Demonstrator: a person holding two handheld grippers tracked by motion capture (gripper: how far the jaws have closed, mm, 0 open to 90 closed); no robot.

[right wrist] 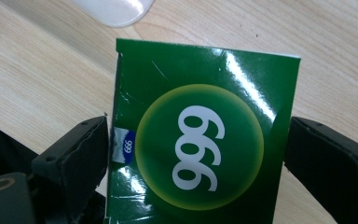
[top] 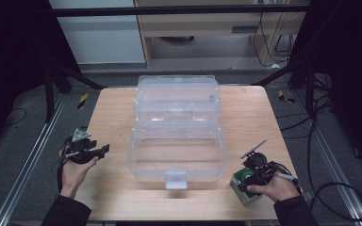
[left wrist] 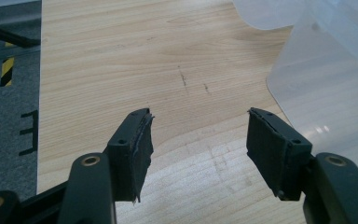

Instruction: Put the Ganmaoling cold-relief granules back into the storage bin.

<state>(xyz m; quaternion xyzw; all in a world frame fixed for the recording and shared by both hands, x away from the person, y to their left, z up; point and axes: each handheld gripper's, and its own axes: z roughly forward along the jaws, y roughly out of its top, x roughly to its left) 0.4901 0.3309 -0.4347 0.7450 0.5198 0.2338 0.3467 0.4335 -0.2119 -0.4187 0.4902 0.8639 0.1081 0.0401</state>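
A green carton (right wrist: 200, 140) printed with a white "999" in a yellow ring lies near the table's front right corner (top: 241, 184). My right gripper (right wrist: 198, 122) straddles it, one black jaw pressed against each side, and a hand holds the gripper (top: 252, 176) from behind. At the table's left my left gripper (top: 102, 150) hovers low over bare wood. Its jaws (left wrist: 199, 112) stand wide apart with nothing between them.
A large clear plastic storage box (top: 176, 141) sits mid-table with its lid (top: 176, 92) swung back and a latch tab (top: 176, 180) at the front. Its wall (left wrist: 326, 93) is close on the left gripper's right. Bare wood lies either side.
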